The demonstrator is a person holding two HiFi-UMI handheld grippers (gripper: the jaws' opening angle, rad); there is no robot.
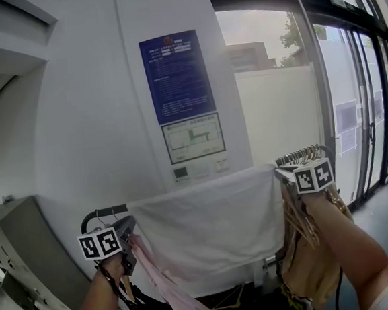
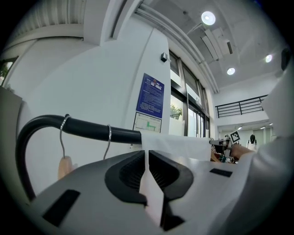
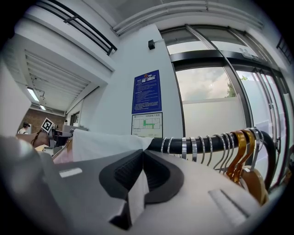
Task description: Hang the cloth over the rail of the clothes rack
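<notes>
Closest to you, each pair of jaws is shut tight on a thin pinch of white fabric. In the left gripper view your left gripper [image 2: 146, 158] has a strip of the cloth [image 2: 180, 146] running down between its ribbed pads. The right gripper view shows your right gripper [image 3: 141, 160] clamped the same way on the opposite end. Neither hand is empty and neither is nearer the work; each has one upper corner.

From those corners the cloth runs sideways, not away from you. Its long axis lies along the rail [image 2: 92, 131], stretched from hand to hand, and the head view shows the front panel hanging flat below that line, facing you. The rail sits just beyond your fingertips and a little above them, crossing in front of both grippers. The top edge of the fabric covers the black bar across the whole stretch between your hands.

So the coming move seems to turn on front against back. The fabric looks to be over the bar already, but no view shows how much falls on the far side. If little does, the heavy front panel could drag it back toward you once you let go.

To either side, the bar is bare only briefly. Two wire hooks [image 2: 109, 137] hang just left of the cloth, and a row of hangers [image 3: 220, 147] crowds the right end. A pink garment [image 1: 168, 285] hangs below your left hand. Behind all this stands the white wall with its blue notice [image 1: 176, 68].
</notes>
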